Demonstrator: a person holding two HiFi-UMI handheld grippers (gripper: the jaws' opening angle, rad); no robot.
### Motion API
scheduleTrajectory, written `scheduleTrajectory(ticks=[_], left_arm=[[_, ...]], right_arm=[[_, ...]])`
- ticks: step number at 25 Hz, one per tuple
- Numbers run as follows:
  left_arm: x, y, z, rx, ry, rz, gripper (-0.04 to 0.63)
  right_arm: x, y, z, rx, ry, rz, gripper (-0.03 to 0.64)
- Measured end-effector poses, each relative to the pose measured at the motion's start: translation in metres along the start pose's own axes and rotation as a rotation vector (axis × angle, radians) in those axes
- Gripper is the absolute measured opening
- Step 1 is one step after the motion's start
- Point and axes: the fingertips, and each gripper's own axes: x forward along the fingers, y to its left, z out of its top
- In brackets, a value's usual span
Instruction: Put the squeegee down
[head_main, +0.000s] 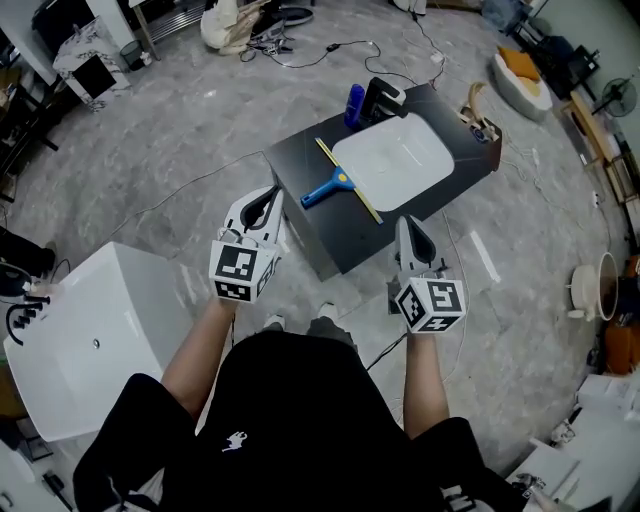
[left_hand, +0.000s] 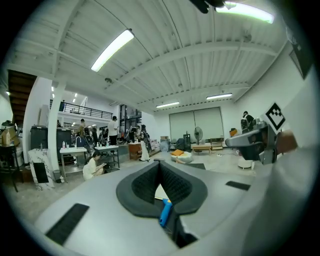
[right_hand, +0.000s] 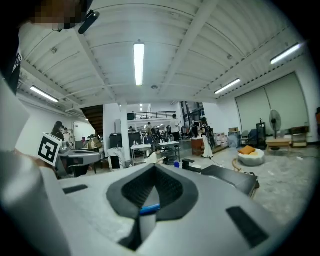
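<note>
The squeegee (head_main: 335, 185), with a blue handle and a long yellow blade, lies on the black low table (head_main: 310, 225) beside a white rectangular basin (head_main: 392, 160). Nothing holds it. My left gripper (head_main: 268, 196) hovers in front of the table's near left corner, jaws shut and empty. My right gripper (head_main: 404, 226) hangs by the table's near right edge, also shut with nothing in it. In the left gripper view the shut jaws (left_hand: 160, 164) frame a bit of the blue handle (left_hand: 165, 213). In the right gripper view the handle (right_hand: 149, 209) shows below the shut jaws (right_hand: 155, 168).
A blue bottle (head_main: 354, 105) and a black device (head_main: 384, 97) stand at the table's far edge. A large white box (head_main: 100, 330) sits on the floor at my left. Cables (head_main: 330, 48) and clutter lie on the grey floor; people work at benches (left_hand: 95, 150) far off.
</note>
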Motion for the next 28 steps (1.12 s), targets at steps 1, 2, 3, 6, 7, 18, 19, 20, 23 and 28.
scheduleTrajectory(ticks=[1,2,3,6,7,18,19,20,23,28], left_arm=[[-0.004,0.003,0.003,0.0,-0.012,-0.011,0.003],[-0.008,0.006,0.006,0.0,-0.024,-0.022,0.003],[-0.012,0.008,0.008,0.0,-0.033,-0.031,0.003],[-0.025,0.013,0.013,0.002,-0.053,-0.06,0.003],[-0.029,0.014,0.015,0.003,-0.059,-0.071,0.003],[-0.067,0.024,0.044,-0.013,-0.138,-0.149,0.003],[-0.069,0.026,0.043,-0.01,-0.139,-0.149,0.003],[-0.07,0.028,0.04,-0.006,-0.137,-0.149,0.003],[-0.076,0.033,0.033,-0.006,-0.124,-0.147,0.003],[-0.086,0.039,0.028,-0.003,-0.102,-0.15,0.003]], right_arm=[[-0.004,0.006,0.003,-0.003,-0.008,-0.017,0.002],[-0.009,0.013,0.005,-0.006,-0.015,-0.03,0.002],[-0.013,0.02,0.006,-0.008,-0.022,-0.042,0.002],[-0.025,0.04,0.011,0.0,-0.041,-0.07,0.002],[-0.03,0.046,0.013,0.001,-0.046,-0.081,0.002],[-0.069,0.1,0.037,-0.026,-0.121,-0.165,0.002],[-0.069,0.102,0.035,-0.027,-0.122,-0.17,0.002],[-0.069,0.103,0.034,-0.027,-0.121,-0.174,0.002],[-0.07,0.109,0.03,-0.027,-0.113,-0.183,0.002],[-0.072,0.121,0.03,-0.038,-0.107,-0.19,0.002]])
